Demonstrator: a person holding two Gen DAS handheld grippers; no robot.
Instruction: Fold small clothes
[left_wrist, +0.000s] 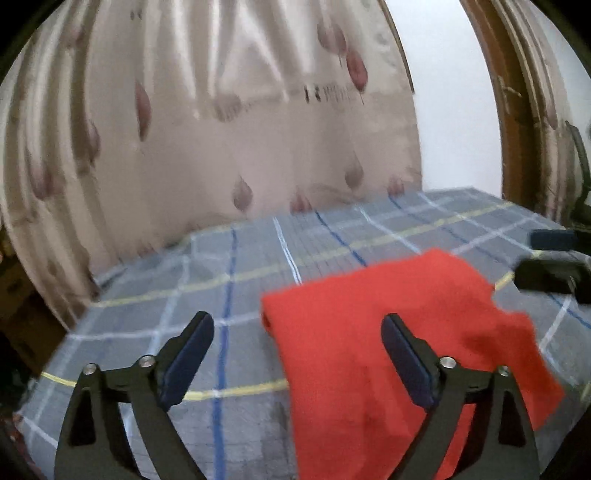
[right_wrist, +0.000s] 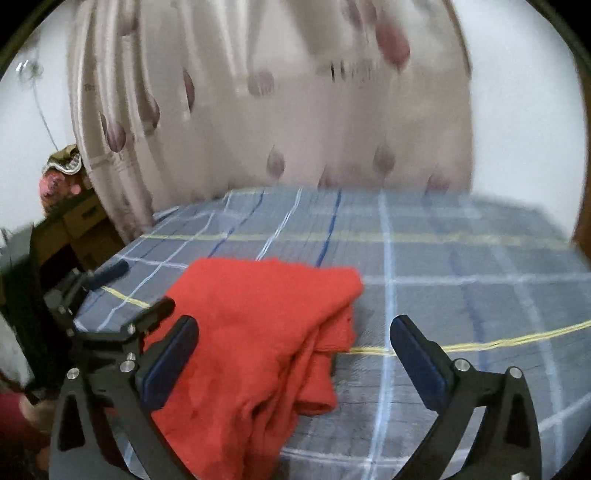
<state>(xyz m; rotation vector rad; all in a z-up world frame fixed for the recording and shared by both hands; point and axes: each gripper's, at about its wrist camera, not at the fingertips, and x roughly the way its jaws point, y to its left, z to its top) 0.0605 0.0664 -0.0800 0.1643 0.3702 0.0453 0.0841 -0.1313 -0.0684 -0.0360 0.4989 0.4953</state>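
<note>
A red garment (left_wrist: 373, 332) lies folded on the grey plaid bed cover (left_wrist: 207, 273). My left gripper (left_wrist: 297, 328) is open and empty just above its left edge; its right finger sits over the cloth. In the right wrist view the garment (right_wrist: 258, 325) lies bunched, with a loose fold at its right side. My right gripper (right_wrist: 293, 332) is open and empty over the garment's right part. The right gripper also shows in the left wrist view (left_wrist: 546, 254) at the far right, and the left gripper shows in the right wrist view (right_wrist: 122, 295) at the left.
A pale curtain with pink leaf prints (left_wrist: 221, 129) hangs behind the bed. A wooden door frame (left_wrist: 517, 110) stands at the right. Brown furniture with bundled items (right_wrist: 66, 206) stands left of the bed. The plaid cover (right_wrist: 461, 266) stretches to the right.
</note>
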